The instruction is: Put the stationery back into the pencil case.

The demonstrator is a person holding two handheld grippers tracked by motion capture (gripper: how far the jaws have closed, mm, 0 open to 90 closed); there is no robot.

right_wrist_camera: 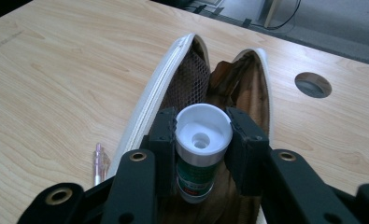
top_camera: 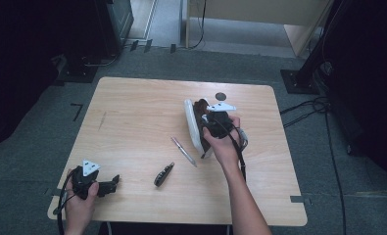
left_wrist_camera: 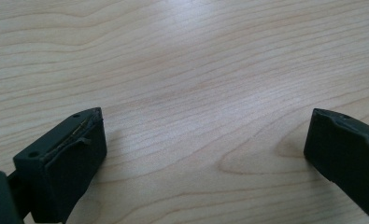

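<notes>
White-capped tube (right_wrist_camera: 198,154) is pinched by the right gripper (right_wrist_camera: 199,140) over the pouch (right_wrist_camera: 147,102) mouth; tilted, it could snag the rim. Left gripper (left_wrist_camera: 205,149) is spread, empty.

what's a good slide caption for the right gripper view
Right gripper clamps a white-capped glue stick upright over the open white pencil case.

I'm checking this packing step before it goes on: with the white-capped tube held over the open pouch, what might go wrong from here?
1. The right gripper clamps the white-capped tube with a green label just under its cap, so the tube may tilt or slip on release.
2. The white zip pouch with a brown lining gapes narrowly, and the tube could catch its mesh pocket or rim.
3. Nothing steadies the pouch: the left gripper sits open, far off, so the pouch may shift.
</notes>
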